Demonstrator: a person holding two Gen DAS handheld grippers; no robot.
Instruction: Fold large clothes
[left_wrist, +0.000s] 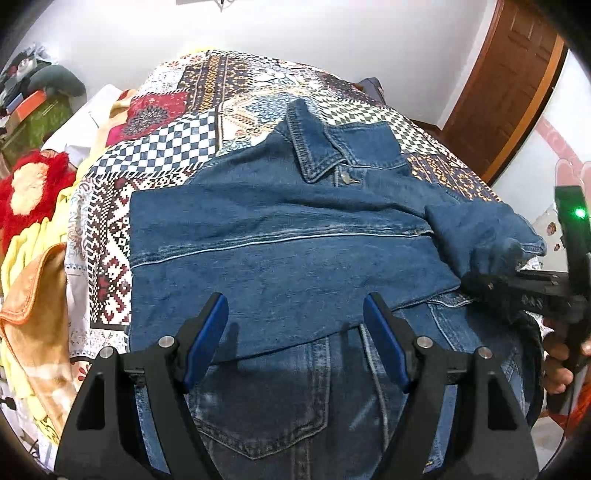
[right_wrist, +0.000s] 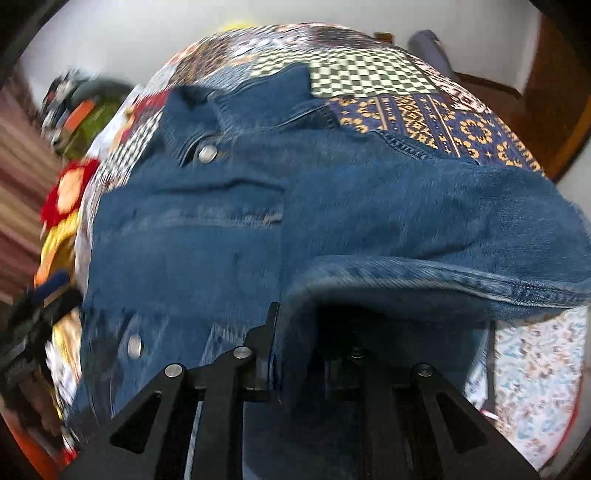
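Right hand-held gripper folding a jacket sleeve

The left hand-held gripper (left_wrist: 295, 336) is hovering, jaws apart, over the near hem of the denim jacket (left_wrist: 280, 258), which is lying on the bed (left_wrist: 173, 129), long axis running away toward the collar (left_wrist: 314, 155). The right hand-held gripper (right_wrist: 295, 332) is clamping the sleeve (right_wrist: 461, 236) at the jacket's right edge, nearer it than the left, so the fold likely goes leftward across the body.

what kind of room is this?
Probably a bedroom at home: the denim jacket lies on a bed under a patchwork bedspread, loose clothes piled beside it, a wooden door behind.
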